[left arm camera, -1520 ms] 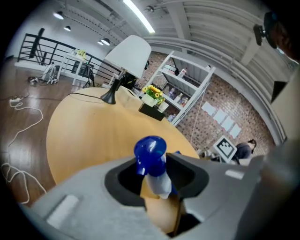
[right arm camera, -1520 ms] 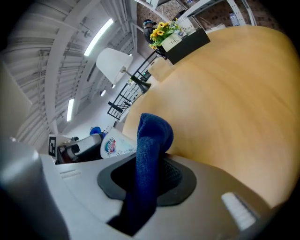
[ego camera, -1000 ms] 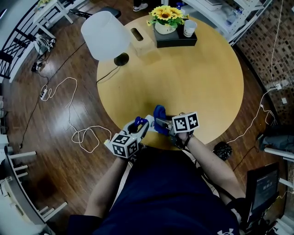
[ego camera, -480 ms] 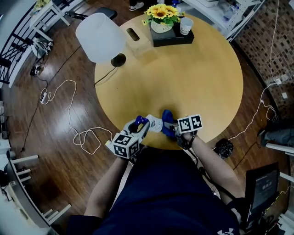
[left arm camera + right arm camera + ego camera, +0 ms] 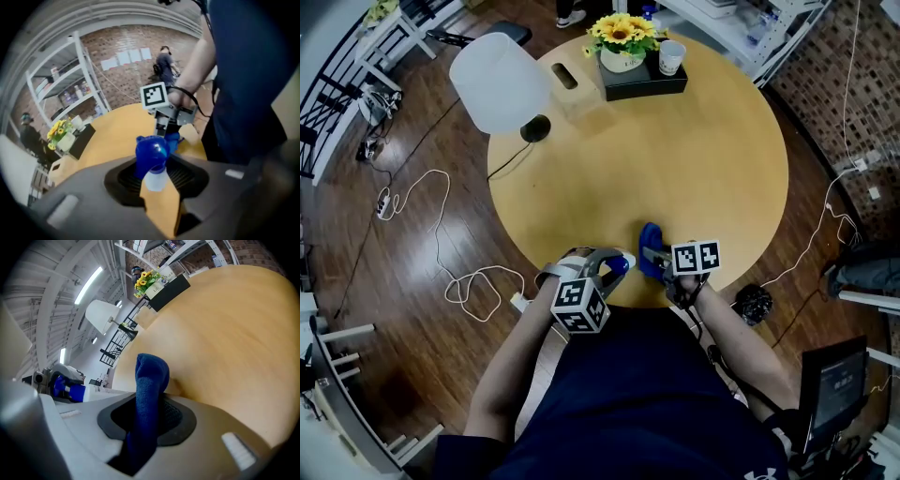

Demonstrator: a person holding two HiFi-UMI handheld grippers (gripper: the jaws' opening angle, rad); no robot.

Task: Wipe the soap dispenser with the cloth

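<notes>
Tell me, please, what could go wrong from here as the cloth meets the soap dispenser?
The left gripper holds the soap dispenser just below its blue pump head; a sideways wipe might twist it loose.
Only a short fold of the cloth sticks out of the right gripper, so the hard jaws might strike the soap dispenser.
Both hang at the table's near edge; a drop could reach the floor.
</notes>
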